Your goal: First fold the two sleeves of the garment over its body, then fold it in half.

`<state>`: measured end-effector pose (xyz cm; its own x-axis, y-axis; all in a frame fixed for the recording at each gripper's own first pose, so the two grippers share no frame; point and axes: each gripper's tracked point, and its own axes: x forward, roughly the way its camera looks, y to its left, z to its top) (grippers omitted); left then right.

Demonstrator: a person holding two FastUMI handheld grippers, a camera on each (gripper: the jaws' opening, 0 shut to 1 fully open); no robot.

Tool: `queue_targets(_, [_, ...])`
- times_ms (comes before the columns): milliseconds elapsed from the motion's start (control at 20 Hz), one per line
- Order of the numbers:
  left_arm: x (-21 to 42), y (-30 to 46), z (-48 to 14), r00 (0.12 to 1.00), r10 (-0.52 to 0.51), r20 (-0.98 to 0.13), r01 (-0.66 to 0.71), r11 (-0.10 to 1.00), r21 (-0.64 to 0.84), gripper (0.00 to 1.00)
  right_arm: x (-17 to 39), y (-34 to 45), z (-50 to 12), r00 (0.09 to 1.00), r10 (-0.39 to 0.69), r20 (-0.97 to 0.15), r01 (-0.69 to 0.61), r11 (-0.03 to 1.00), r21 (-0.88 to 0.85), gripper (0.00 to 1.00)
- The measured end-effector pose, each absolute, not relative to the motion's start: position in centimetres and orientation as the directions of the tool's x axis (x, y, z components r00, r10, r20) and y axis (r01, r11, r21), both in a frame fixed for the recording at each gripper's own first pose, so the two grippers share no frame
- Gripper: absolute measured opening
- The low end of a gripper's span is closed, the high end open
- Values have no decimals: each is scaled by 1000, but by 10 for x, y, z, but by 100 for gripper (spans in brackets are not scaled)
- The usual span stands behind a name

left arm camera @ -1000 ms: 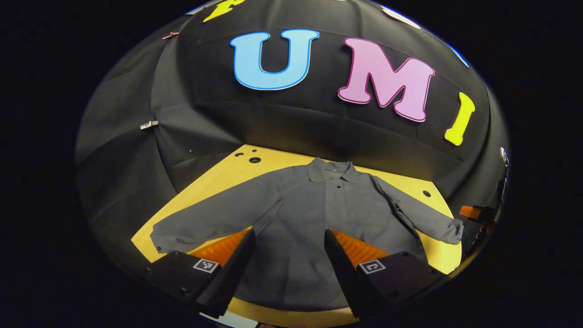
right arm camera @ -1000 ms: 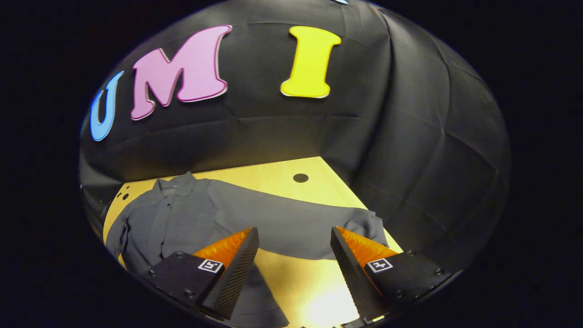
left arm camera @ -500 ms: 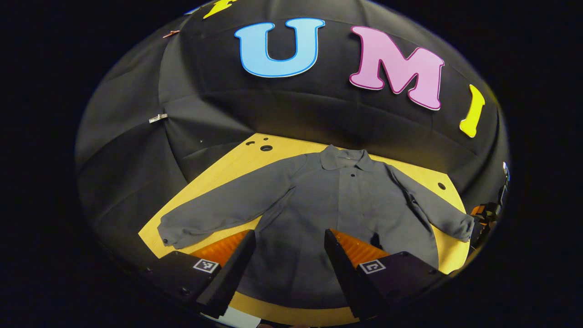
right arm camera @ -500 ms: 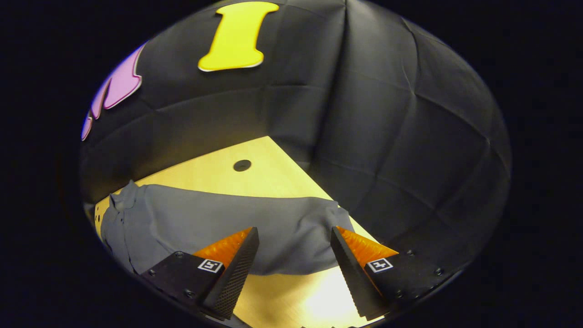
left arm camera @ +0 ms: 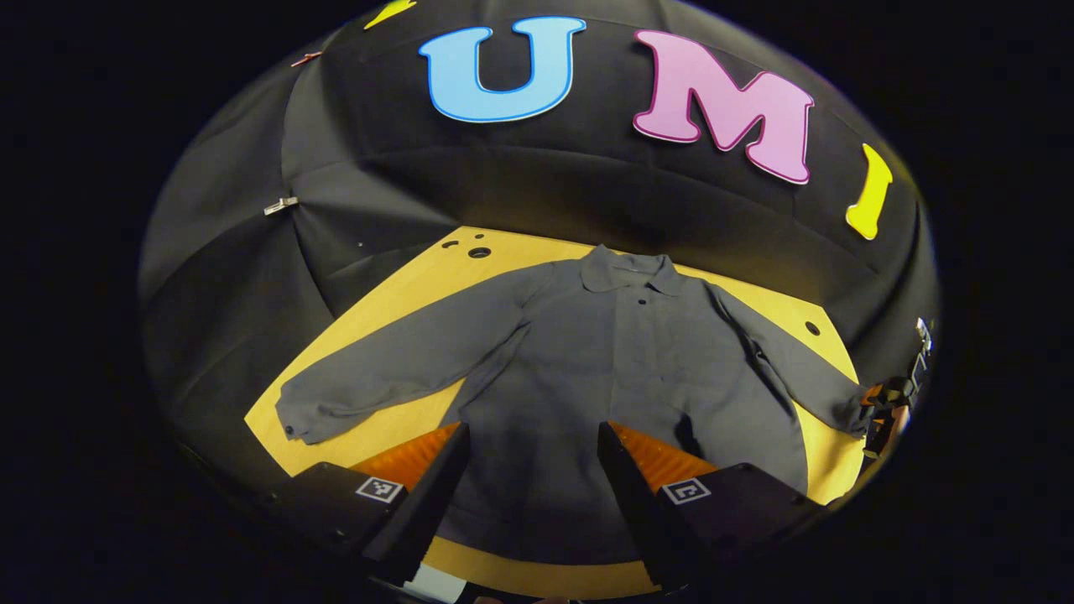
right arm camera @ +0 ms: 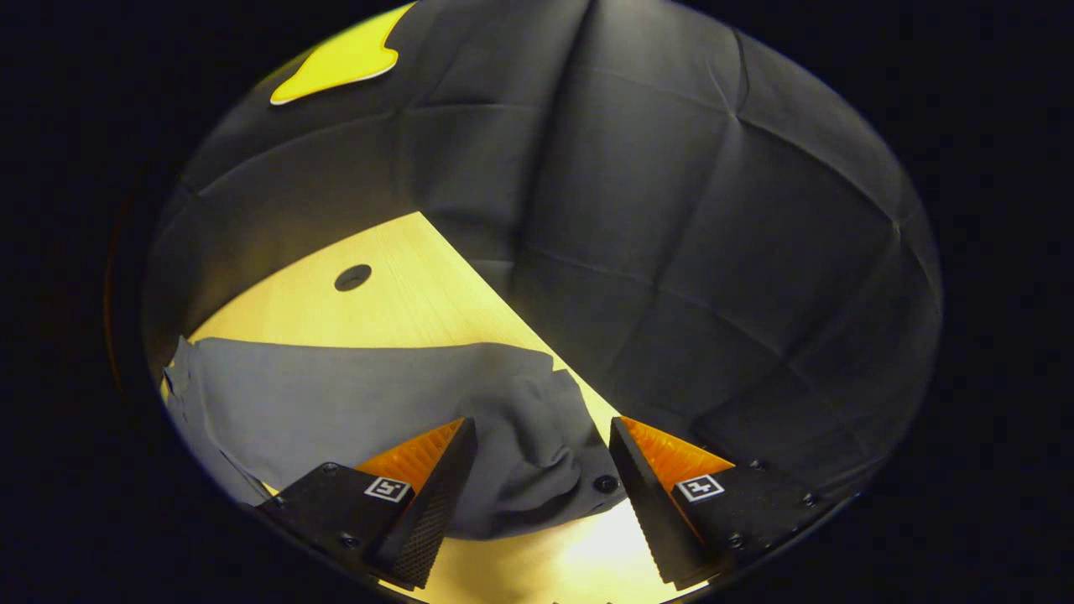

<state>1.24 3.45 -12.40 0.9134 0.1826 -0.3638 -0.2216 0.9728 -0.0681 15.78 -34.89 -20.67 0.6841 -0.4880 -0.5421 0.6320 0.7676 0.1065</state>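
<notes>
A grey long-sleeved shirt [left arm camera: 621, 361] lies flat and face up on the yellow wooden table [left arm camera: 394, 294], both sleeves spread out. In the left gripper view my left gripper [left arm camera: 530, 436] hangs open above the shirt's lower body. One sleeve [left arm camera: 394, 369] stretches left, its cuff [left arm camera: 294, 415] near the table edge. The other cuff [left arm camera: 847, 411] lies at the right edge, where my right gripper [left arm camera: 891, 403] shows small. In the right gripper view my right gripper [right arm camera: 541, 436] is open, with the buttoned cuff [right arm camera: 545, 453] of that sleeve [right arm camera: 352, 394] between its fingers, untouched.
Black cloth walls close the booth behind and to the sides of the table. The tabletop has round holes [left arm camera: 479, 252] at the far left corner and one hole [right arm camera: 352, 277] beyond the right sleeve. The table's right edge [right arm camera: 495, 294] runs just past the cuff.
My right gripper has swung right and come down toward the right sleeve's cuff, which now sits between its fingers. My left gripper has shifted slightly over the shirt's body, staying open.
</notes>
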Motion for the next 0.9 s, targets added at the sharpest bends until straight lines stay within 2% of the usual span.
queue_targets(200, [19,13,-123,920,138,-367,-189,976,-106,96,157,-345,-215,683,-466,-562,607,791,82,99])
queue_targets(450, [22,6,-124,923,123,-366,-167,982,-91,96,157,-339,-210,716,-404,-569,595,780,195,97])
queue_targets(600, [23,6,-128,921,119,-372,-171,979,-111,96,160,-339,-210,734,-393,-554,572,798,192,96])
queue_targets(900, [25,7,-131,919,119,-376,-175,978,-117,96,164,-330,-207,752,-365,-549,528,832,170,23])
